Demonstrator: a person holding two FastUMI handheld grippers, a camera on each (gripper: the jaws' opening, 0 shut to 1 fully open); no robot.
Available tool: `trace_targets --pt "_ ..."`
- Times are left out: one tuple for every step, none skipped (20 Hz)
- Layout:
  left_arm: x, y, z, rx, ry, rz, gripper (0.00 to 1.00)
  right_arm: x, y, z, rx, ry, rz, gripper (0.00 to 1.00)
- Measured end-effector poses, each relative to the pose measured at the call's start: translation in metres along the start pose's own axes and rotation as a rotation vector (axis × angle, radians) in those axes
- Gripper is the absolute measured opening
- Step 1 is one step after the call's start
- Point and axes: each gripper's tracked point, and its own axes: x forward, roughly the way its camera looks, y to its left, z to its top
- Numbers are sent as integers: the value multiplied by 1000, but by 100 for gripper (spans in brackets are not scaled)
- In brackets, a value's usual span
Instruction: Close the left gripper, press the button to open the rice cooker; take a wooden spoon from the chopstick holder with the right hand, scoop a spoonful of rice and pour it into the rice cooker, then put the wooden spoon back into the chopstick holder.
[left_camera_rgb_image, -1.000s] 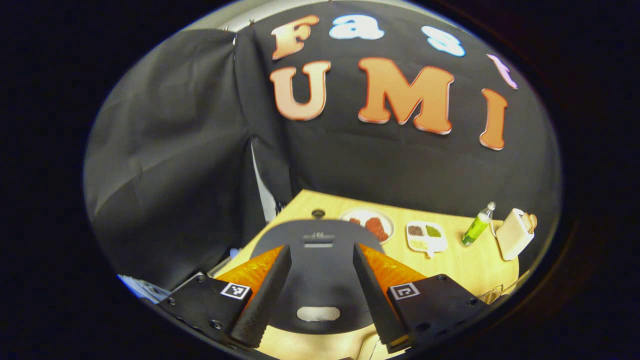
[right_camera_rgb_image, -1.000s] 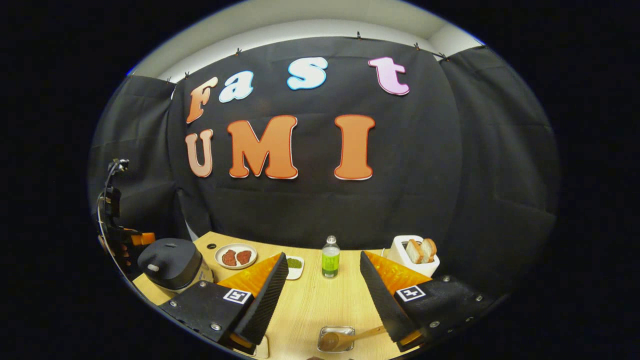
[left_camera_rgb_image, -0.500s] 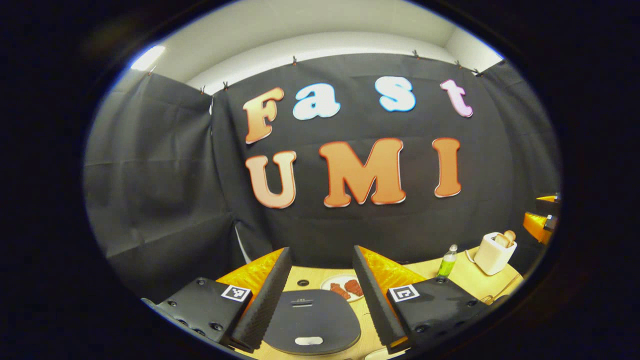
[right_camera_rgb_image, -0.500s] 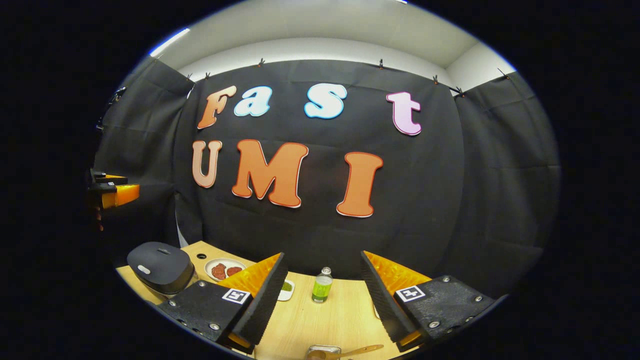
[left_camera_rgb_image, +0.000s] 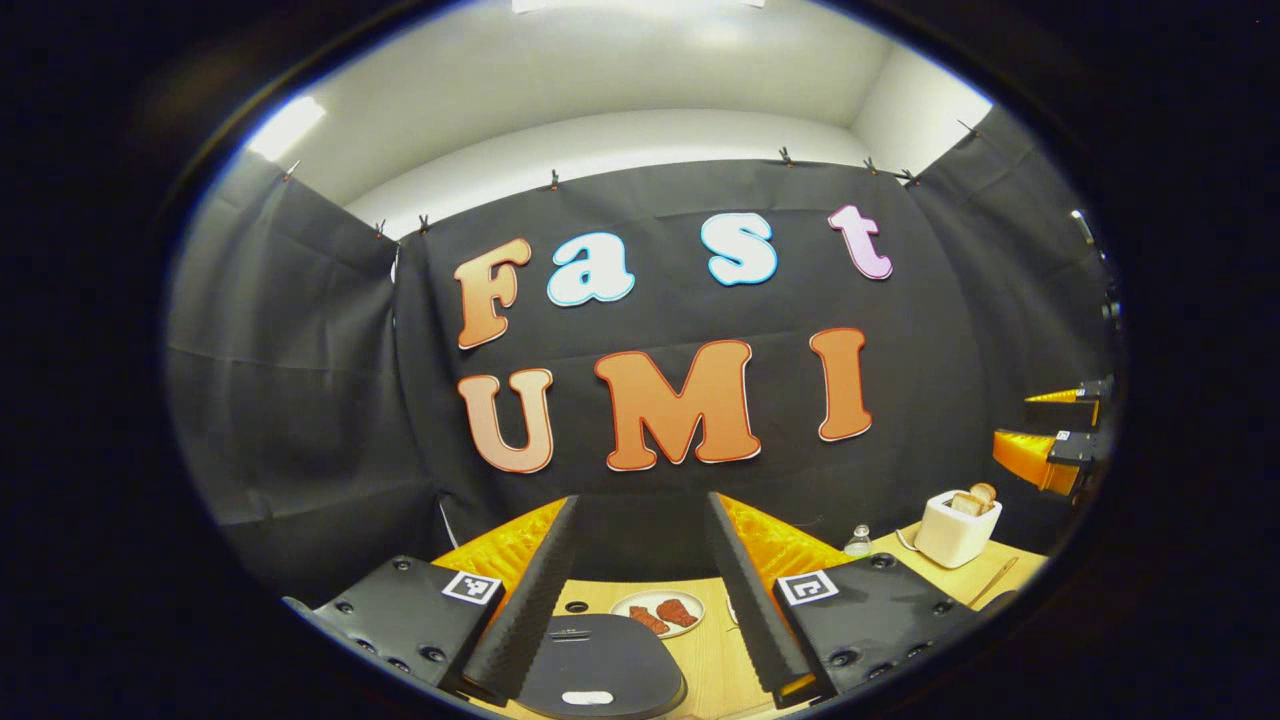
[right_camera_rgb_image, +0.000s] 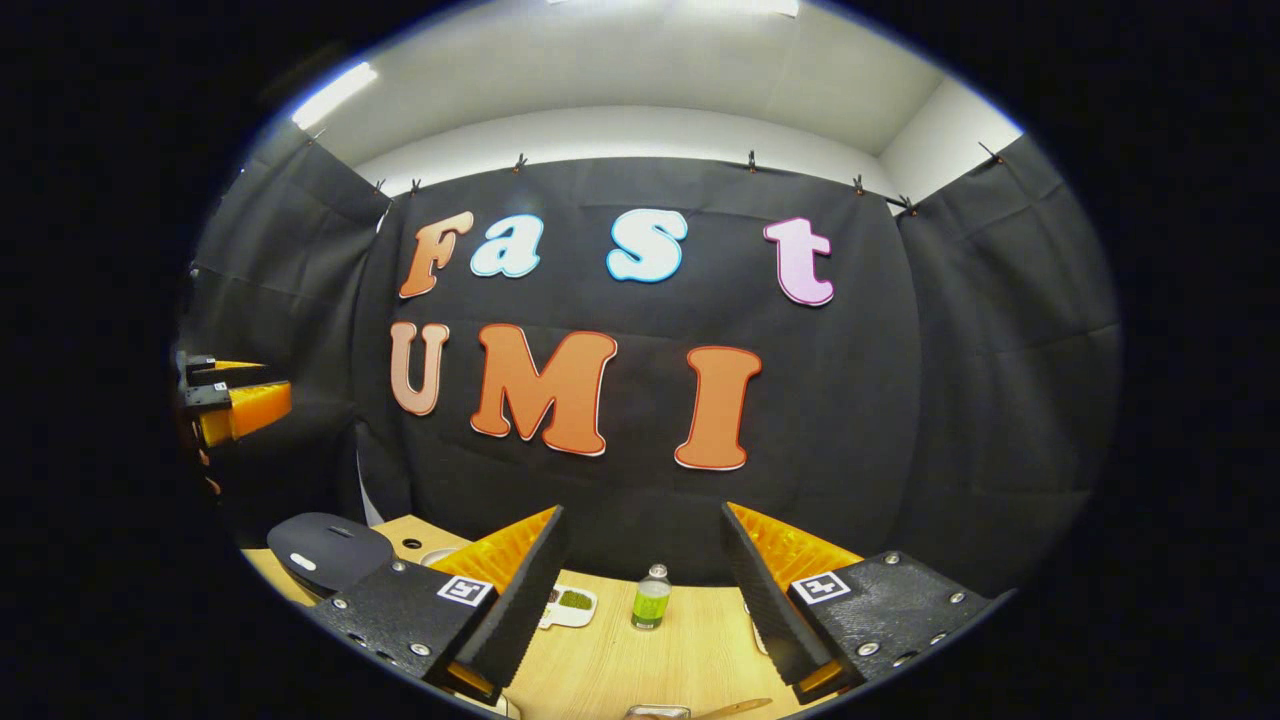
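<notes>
Currently: left claw (left_camera_rgb_image: 640, 590) wide, empty, above shut rice cooker (left_camera_rgb_image: 600, 672). Right claw (right_camera_rgb_image: 640, 600) wide, empty, over counter (right_camera_rgb_image: 640, 660); wooden spoon (right_camera_rgb_image: 735, 709) apparently at lower edge.

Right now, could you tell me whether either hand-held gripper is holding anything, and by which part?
Nothing is held: the left hand-held gripper and the right hand-held gripper both stand open, with nothing between their fingers.

Wooden table (right_camera_rgb_image: 610, 665) carried: rice cooker (left_camera_rgb_image: 600, 678), plate (left_camera_rgb_image: 657, 612), divided dish (right_camera_rgb_image: 567, 606), bottle (right_camera_rgb_image: 651, 598), toaster (left_camera_rgb_image: 955, 530), wooden spoon (right_camera_rgb_image: 735, 708).
</notes>
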Motion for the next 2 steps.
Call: trace_targets --pt "0 -4 2 -2 -6 -8 85 -1 -1 -2 -1 1 -5 94" --pt "-1 -8 4 -6 -14 -17 85 -3 0 -5 3 5 -1 95"
